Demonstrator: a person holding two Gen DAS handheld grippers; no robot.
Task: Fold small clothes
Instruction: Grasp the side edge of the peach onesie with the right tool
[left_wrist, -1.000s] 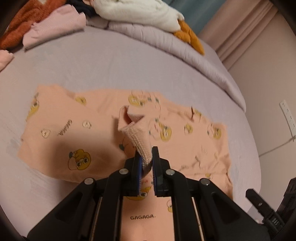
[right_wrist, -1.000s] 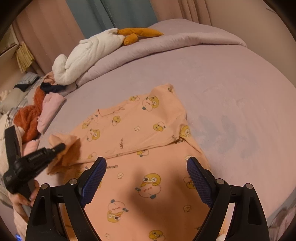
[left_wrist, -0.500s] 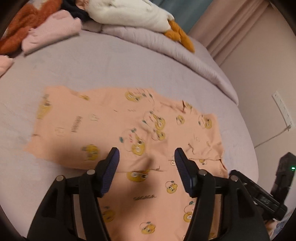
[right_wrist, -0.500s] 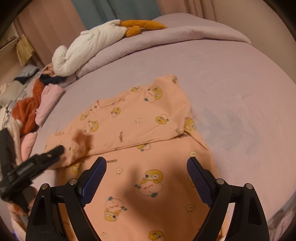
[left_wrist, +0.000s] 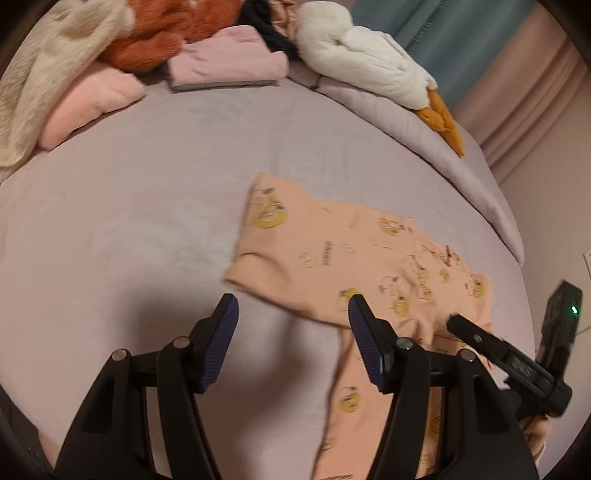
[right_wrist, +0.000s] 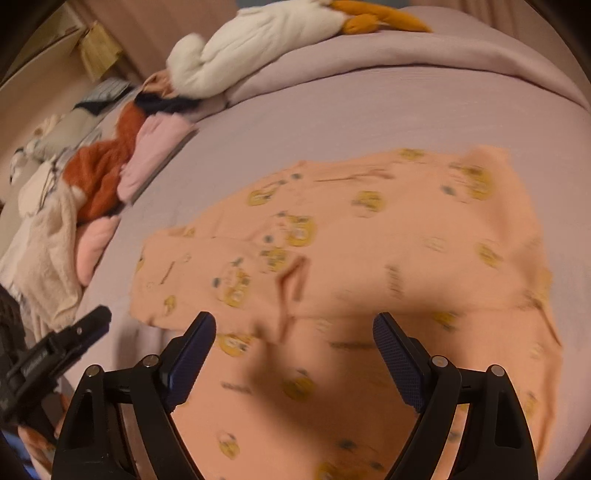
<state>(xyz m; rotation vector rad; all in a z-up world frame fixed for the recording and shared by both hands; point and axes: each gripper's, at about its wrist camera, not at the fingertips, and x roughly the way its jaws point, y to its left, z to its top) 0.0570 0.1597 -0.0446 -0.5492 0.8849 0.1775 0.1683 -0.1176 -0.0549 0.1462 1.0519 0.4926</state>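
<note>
So the peach onesie (right_wrist: 369, 266) with the yellow cartoon print is lying spread out flat on the lilac bed (left_wrist: 147, 192), well apart from the pile of clothes (left_wrist: 110, 55) at the far edge. Left gripper (left_wrist: 291, 332) is spread wide with nothing in it, hovering just beside the onesie's sleeve end. Right gripper (right_wrist: 293, 354) is also released and empty, hanging over the onesie's middle. White plush duck (right_wrist: 258, 40) sits behind the onesie on the rolled duvet (right_wrist: 406, 66).
</note>
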